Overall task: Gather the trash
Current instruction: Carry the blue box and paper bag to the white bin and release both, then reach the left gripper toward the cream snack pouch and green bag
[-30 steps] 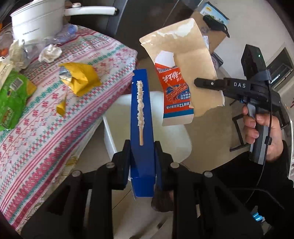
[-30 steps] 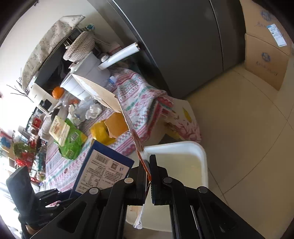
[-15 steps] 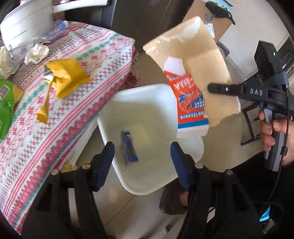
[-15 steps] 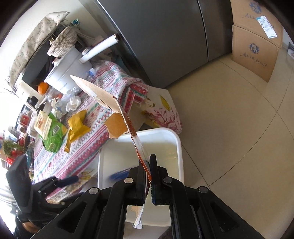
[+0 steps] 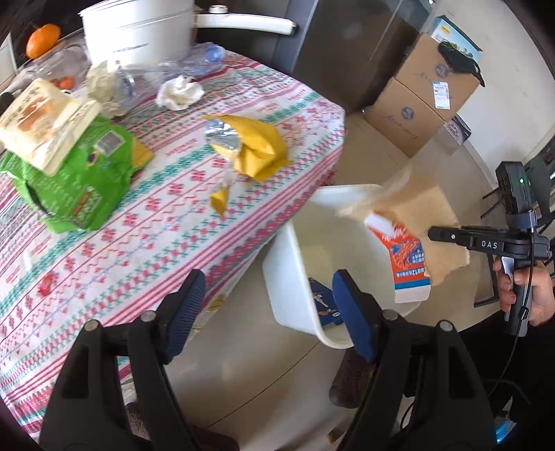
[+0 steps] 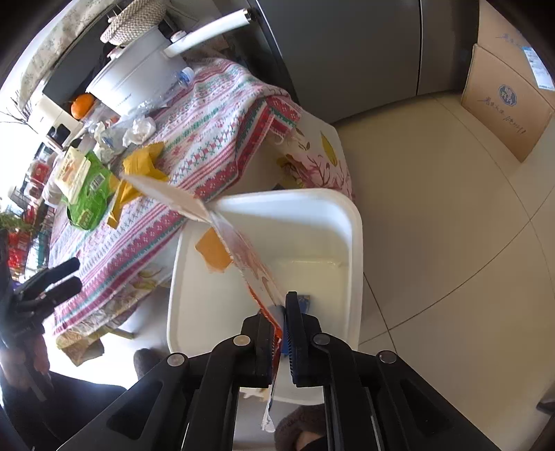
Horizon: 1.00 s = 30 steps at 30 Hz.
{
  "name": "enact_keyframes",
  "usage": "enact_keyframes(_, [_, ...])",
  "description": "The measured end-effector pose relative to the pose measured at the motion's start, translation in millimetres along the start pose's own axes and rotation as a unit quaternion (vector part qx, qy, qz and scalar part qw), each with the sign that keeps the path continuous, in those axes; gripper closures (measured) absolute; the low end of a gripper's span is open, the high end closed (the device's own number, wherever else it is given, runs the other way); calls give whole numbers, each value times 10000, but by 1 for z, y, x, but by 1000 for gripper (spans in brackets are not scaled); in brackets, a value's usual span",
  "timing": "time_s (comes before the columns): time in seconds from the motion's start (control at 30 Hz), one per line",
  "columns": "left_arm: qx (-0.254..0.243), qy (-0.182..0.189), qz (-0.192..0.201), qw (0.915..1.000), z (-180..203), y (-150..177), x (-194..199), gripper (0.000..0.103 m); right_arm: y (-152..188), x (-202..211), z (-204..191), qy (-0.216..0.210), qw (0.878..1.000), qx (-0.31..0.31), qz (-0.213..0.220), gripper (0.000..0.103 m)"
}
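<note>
Far left on the table (image 5: 145, 222), a green bag (image 5: 73, 184) lies under a pale bread packet (image 5: 41, 121), with a crumpled white tissue (image 5: 180, 92) behind them near the big white pot (image 5: 138, 31). Moving right, a yellow wrapper (image 5: 256, 147) lies near the table's edge. In front, the left hand-held gripper (image 5: 267, 308) hangs with its blue pads wide apart, nothing between them, over the gap between table and bin. Next, the white bin (image 5: 291, 277) stands on the floor just beside the table, and a small blue box (image 5: 322, 301) lies at its bottom. Further right, the right hand-held gripper (image 6: 279, 312) is clamped on a torn brown-and-orange paper bag (image 5: 412, 239), held above the bin's opening. Cardboard boxes (image 5: 426, 100) stand on the floor beyond.
</note>
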<state>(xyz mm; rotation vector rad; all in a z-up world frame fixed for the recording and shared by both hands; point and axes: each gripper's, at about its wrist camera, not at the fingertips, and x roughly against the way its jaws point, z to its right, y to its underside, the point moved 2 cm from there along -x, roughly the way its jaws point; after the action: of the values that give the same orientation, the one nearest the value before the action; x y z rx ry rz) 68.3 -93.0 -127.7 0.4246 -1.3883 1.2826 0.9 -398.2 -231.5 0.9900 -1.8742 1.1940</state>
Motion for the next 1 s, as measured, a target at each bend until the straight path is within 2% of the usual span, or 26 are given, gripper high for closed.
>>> enact_keyframes(0.03, [26,-29,8,10000,-4,1,2,26,1,-1,1,-34,10000,-41,-17,82])
enact_keyframes(0.1, [94,-129,37,9999,-12,4,7,21,0,-1,4,-61,9998,-187,-43,48])
enact_keyframes(0.13, [140,-171,55,9997,-17,4,9,21,1,0,6,-61,9997,-236,-6,43])
enact_keyframes(0.37, [482,-347,74,9982,-45,8,18,19,-7,4,-3,-126,9995,-284,93,38])
enact_keyframes(0.63, [974,-450,267,9939,-79,-1,31,19,-25,2,-43,-281,9995,-50,120,34])
enact_keyframes(0.77, [1291,-498,471,9893,-103,-8,40,19,-36,-2,-71,-357,9991,183,127,33])
enact_keyframes(0.87, [1572,-664,671,9830,-125,-15,46,19,-45,-5,-91,-363,9986,365,132,33])
enact_keyframes(1.0, [1871,-705,878,9759,-152,-23,50,19,-54,-10,-115,-338,9978,556,141,32])
